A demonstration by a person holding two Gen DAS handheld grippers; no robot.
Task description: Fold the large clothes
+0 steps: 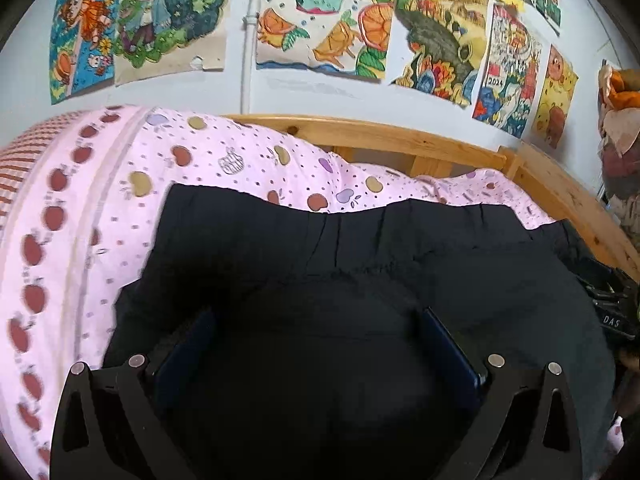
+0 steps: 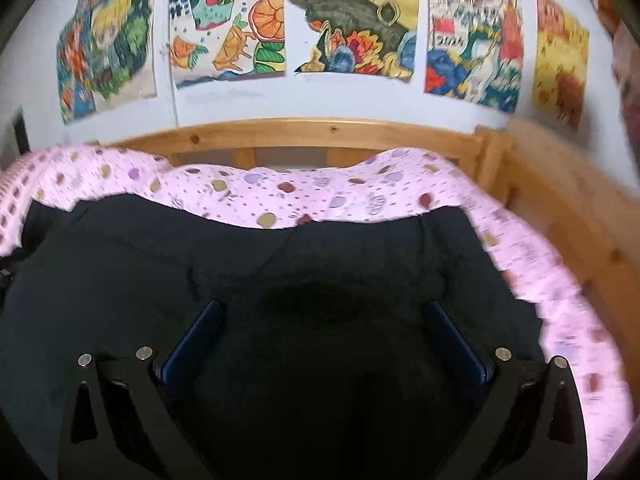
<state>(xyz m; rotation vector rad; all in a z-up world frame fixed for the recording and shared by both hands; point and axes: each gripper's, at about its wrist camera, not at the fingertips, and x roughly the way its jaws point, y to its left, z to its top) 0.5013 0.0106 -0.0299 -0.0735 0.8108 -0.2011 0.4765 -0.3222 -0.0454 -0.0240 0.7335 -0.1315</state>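
Note:
A large black garment (image 1: 328, 248) lies spread on a pink fruit-print bedsheet (image 1: 120, 184). My left gripper (image 1: 318, 320) hovers over it, jaws wide open, nothing between the blue pads. The same garment (image 2: 280, 272) fills the right wrist view. My right gripper (image 2: 320, 312) is also open above the cloth, empty. The garment's far edge runs along the pink sheet (image 2: 320, 196) in both views. The garment's lower part is hidden under the grippers.
A wooden bed frame (image 1: 400, 136) runs behind the sheet and down the right side (image 2: 560, 208). Colourful drawings (image 1: 328, 12) hang on the white wall. Another dark object with white letters (image 1: 612, 308) lies at the right edge. A pile of soft things (image 1: 620, 120) stands far right.

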